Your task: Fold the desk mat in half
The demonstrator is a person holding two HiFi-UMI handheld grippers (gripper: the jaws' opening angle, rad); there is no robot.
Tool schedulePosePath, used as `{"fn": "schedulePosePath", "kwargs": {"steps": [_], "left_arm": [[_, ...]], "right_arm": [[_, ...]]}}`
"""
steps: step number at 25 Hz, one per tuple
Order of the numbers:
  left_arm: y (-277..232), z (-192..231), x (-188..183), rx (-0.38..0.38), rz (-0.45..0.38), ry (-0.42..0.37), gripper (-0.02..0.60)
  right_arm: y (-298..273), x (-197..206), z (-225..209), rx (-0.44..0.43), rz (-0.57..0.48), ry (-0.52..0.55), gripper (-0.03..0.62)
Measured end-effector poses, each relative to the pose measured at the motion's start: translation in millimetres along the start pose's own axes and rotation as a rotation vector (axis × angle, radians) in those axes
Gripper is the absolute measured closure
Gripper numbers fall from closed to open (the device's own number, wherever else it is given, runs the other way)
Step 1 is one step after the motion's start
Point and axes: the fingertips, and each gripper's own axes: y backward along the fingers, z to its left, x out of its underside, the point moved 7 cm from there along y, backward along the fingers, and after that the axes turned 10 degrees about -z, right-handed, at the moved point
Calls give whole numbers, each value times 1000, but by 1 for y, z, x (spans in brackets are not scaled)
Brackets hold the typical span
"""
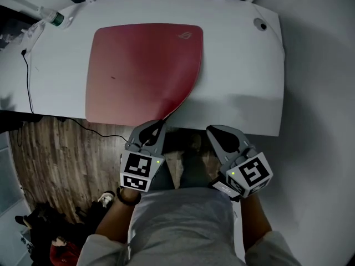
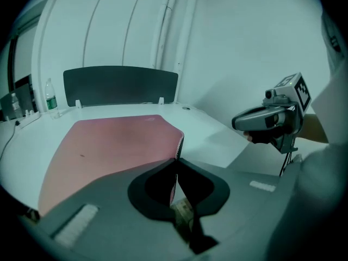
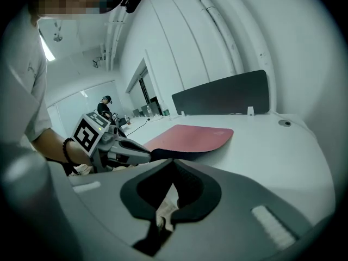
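Note:
The red desk mat (image 1: 141,68) lies on the white desk (image 1: 244,76). Its near right corner is lifted off the surface and curls up toward me. My left gripper (image 1: 159,124) is shut on that corner at the desk's front edge. In the left gripper view the mat's thin edge (image 2: 179,145) runs straight into the closed jaws of the left gripper (image 2: 175,166). My right gripper (image 1: 214,132) hovers just off the front edge, to the right of the mat, shut with nothing in it. The right gripper view shows the right gripper (image 3: 173,166) closed and the left gripper (image 3: 142,155) holding the raised mat (image 3: 190,137).
A water bottle (image 1: 54,18) lies at the desk's far left corner. A black cable (image 1: 28,82) trails off the left edge. A round grommet hole (image 1: 260,24) sits at the far right. A dark panel (image 2: 119,85) stands along the back edge. Wooden floor (image 1: 50,154) lies below.

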Motion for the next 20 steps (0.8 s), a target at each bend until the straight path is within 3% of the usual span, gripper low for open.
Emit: {"fn": "schedulePosePath", "kwargs": {"steps": [9,20], "left_arm": [[21,46,-13,39,-33,-4,548],[51,97,-12,12,-50,6,549]], "right_arm": [[-38,-9,36,38,-12,2,588],[-84,-21,69,12,-2,26,588]]}}
